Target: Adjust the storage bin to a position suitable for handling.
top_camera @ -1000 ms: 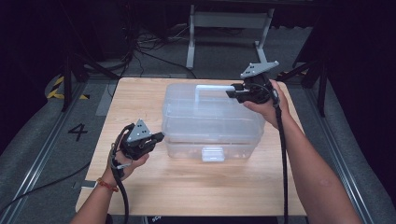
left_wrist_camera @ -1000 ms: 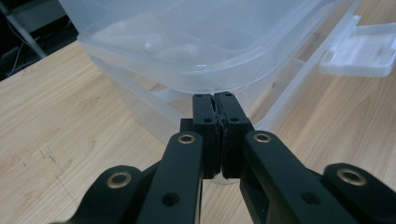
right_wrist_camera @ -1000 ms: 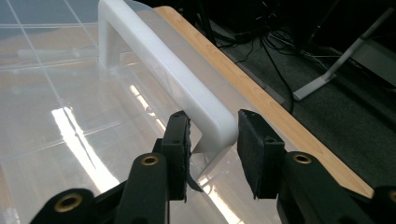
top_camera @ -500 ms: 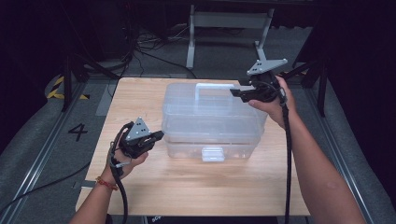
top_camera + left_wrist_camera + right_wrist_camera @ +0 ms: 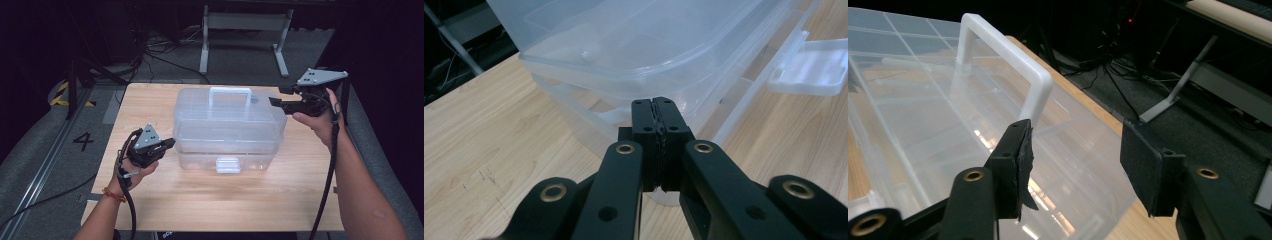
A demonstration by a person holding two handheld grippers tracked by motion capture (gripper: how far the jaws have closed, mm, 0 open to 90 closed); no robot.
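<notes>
1 clear plastic box w/ 1 white handle on table. 2 grippers: left gripper jaws pressed together, empty; right gripper jaws apart, just been opening, nothing btwn.

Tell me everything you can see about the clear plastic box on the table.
The clear plastic box is a see-through storage case in stacked tiers, with divided compartments under its lid. A white carry handle sits on top toward the far edge, and a white latch on the near front sticks outward, apparently flipped open. It rests flat at the middle of the wooden table. Neither gripper holds it.
</notes>
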